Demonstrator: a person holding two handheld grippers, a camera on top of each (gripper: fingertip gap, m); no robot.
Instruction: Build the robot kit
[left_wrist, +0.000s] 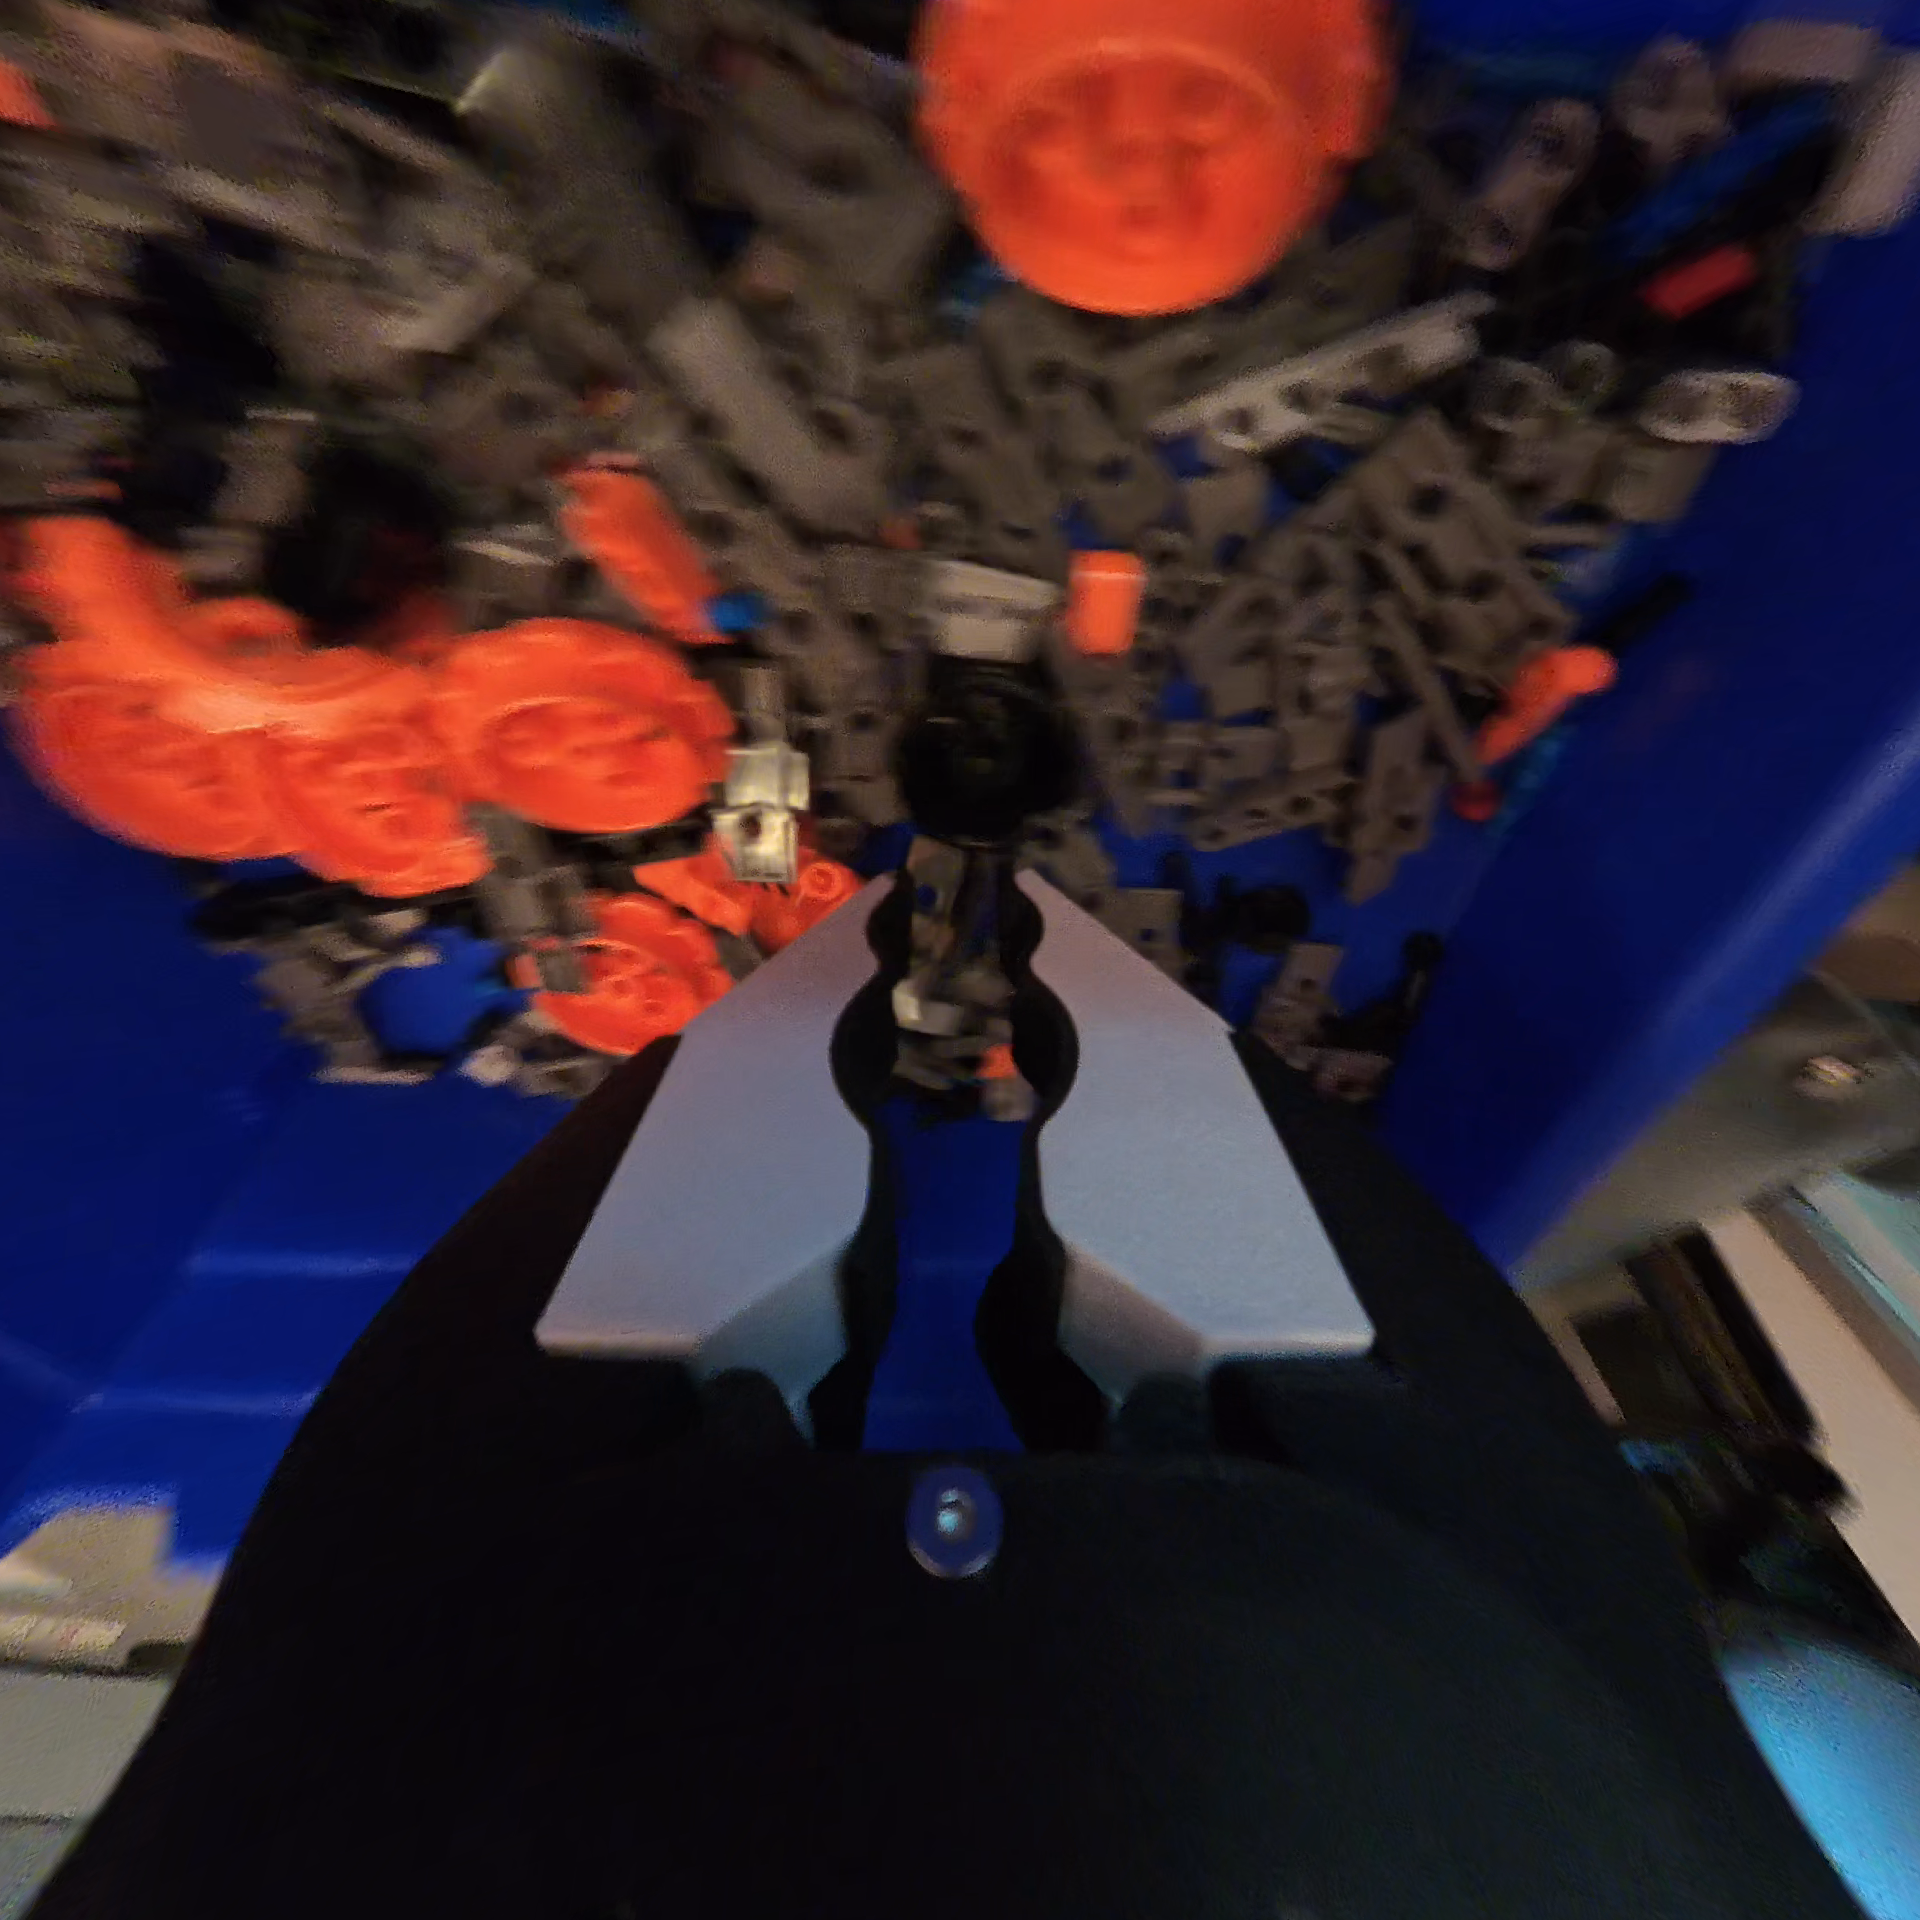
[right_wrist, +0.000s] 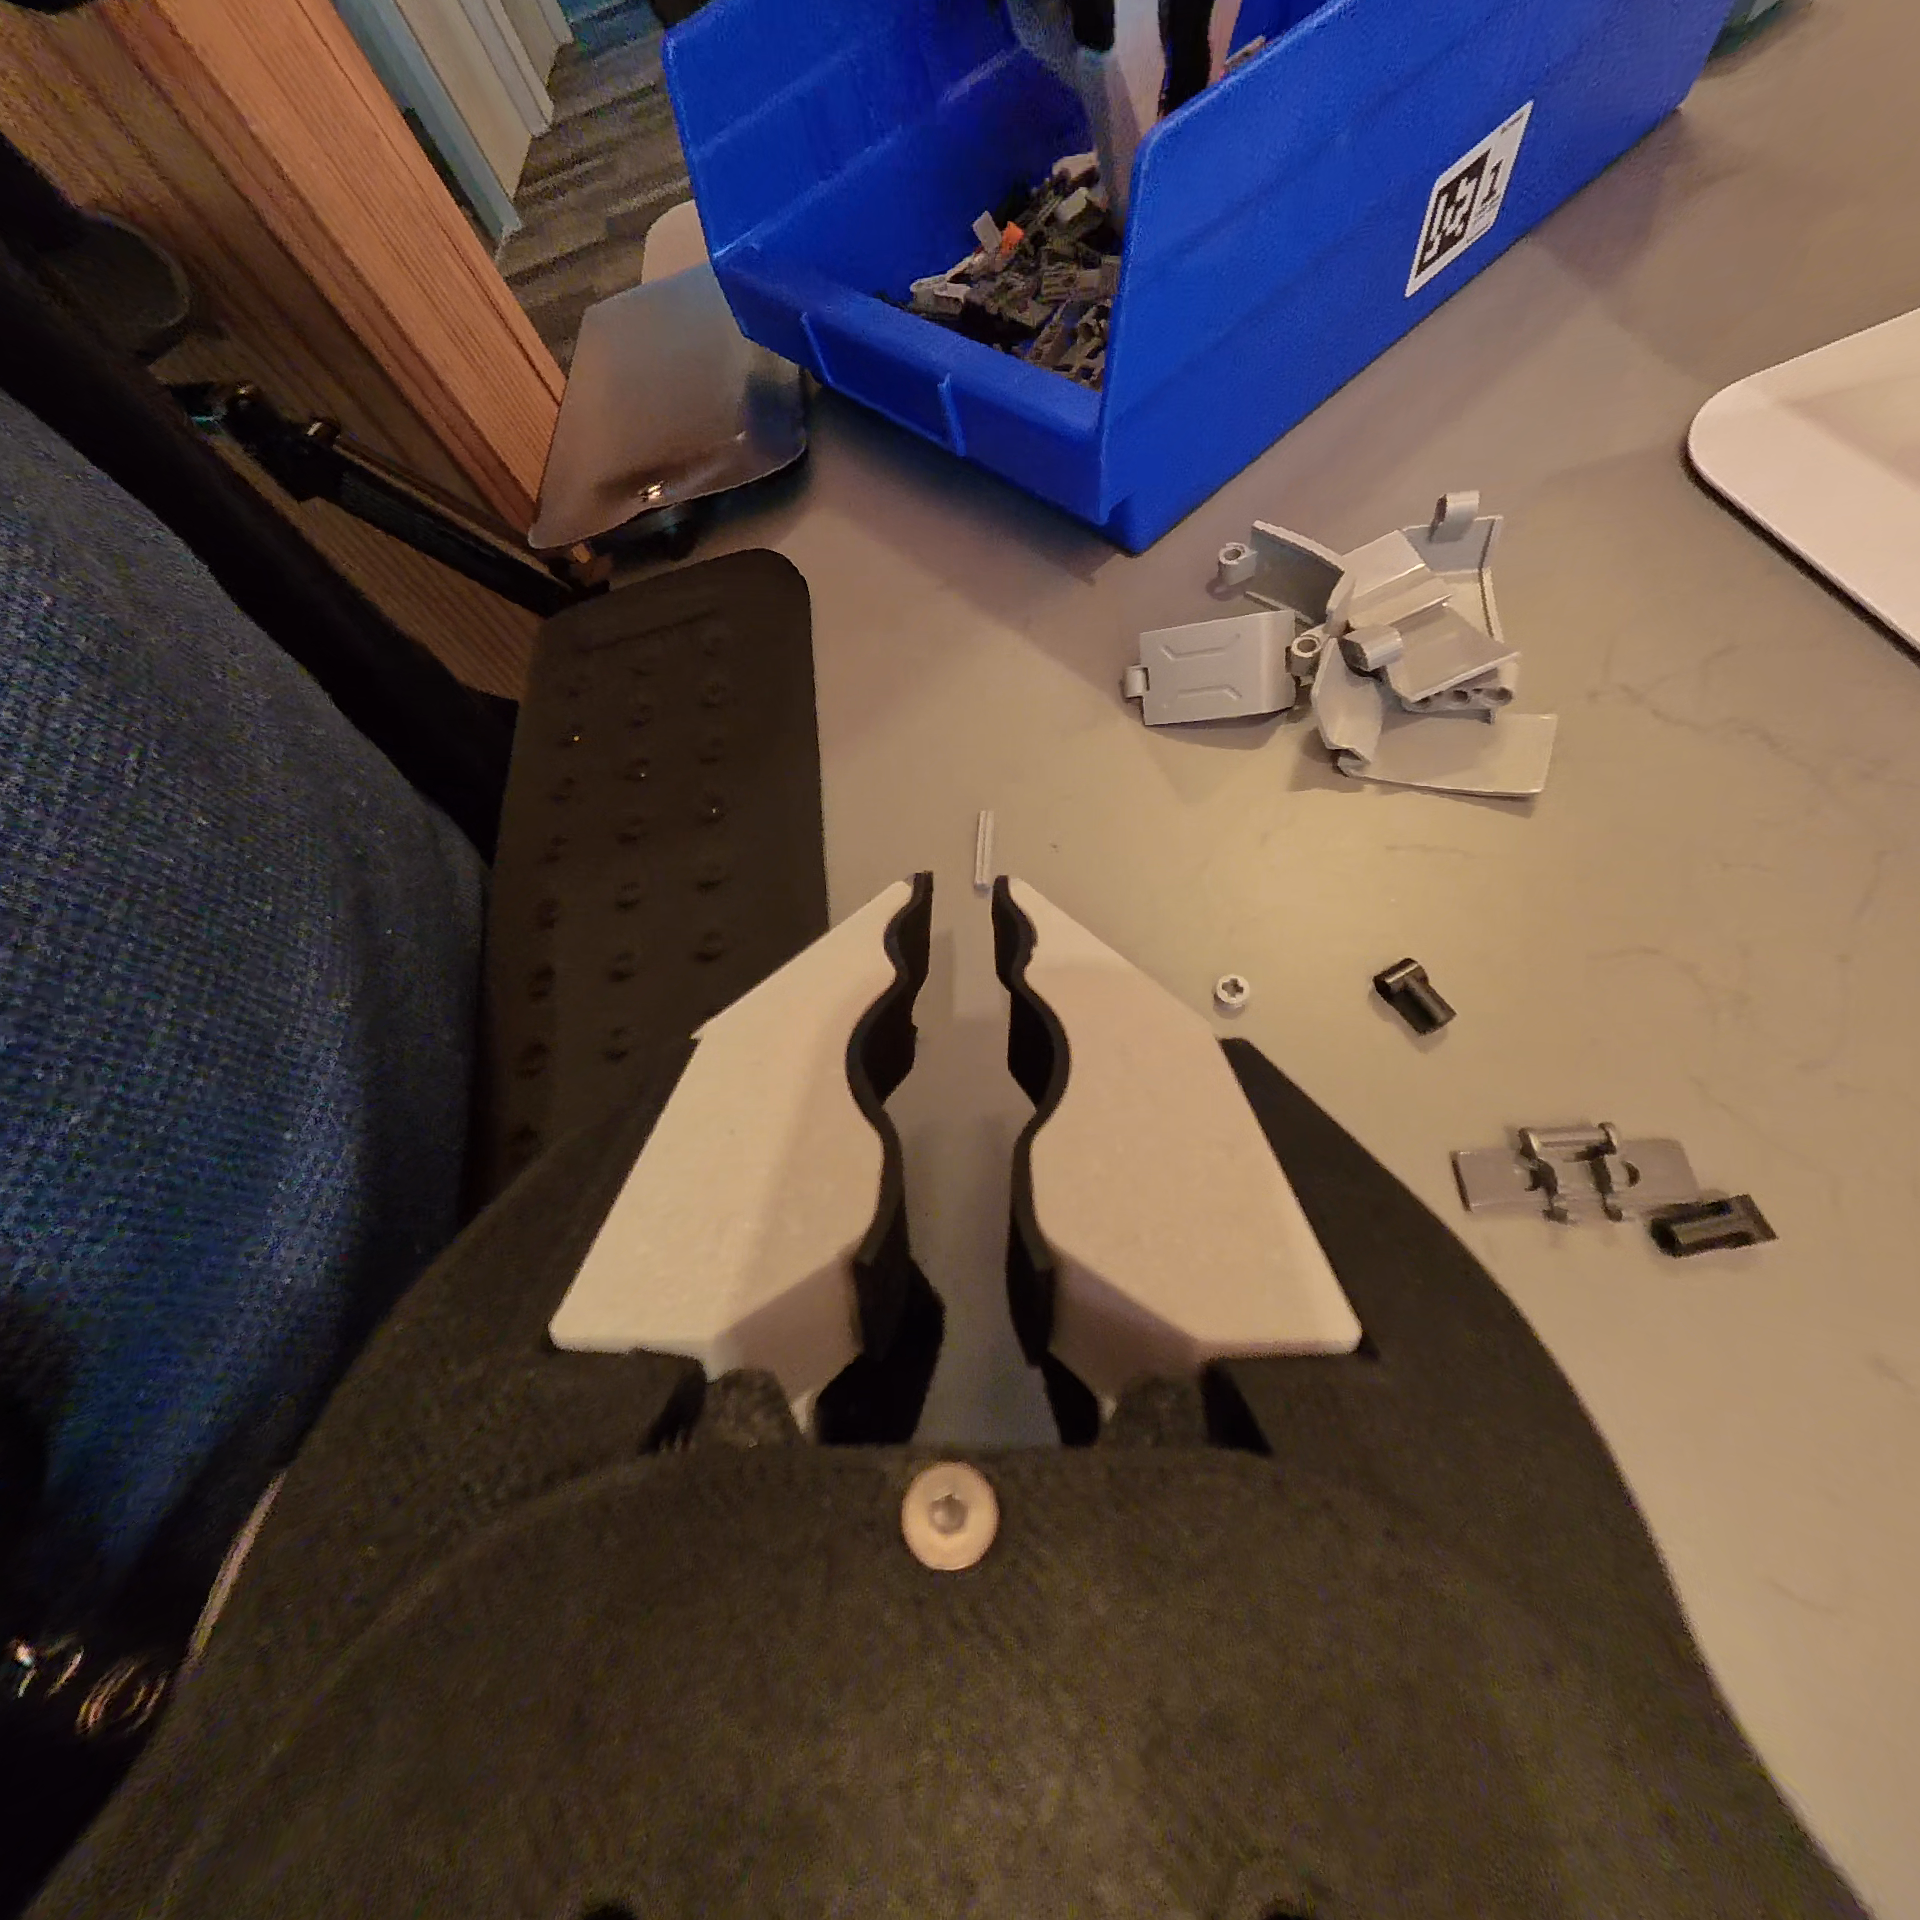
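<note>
Left tongs (left_wrist: 954, 914) inside the blue bin (left_wrist: 156, 1195) pinch a small grey-and-black brick assembly (left_wrist: 961, 790) above grey and orange pieces, while right tongs (right_wrist: 958, 888) hover slightly parted and empty over the grey table (right_wrist: 1558, 1507), a thin grey pin (right_wrist: 983, 850) just ahead.

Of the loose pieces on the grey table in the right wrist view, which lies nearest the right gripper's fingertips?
The thin light-grey rod, lying just beyond the right gripper. The small grey round bush and black connector lie farther right.

Left wrist view dim, heavily motion-blurred, edges smeared; right wrist view sharp, warm soft light, wide-angle bending.
</note>
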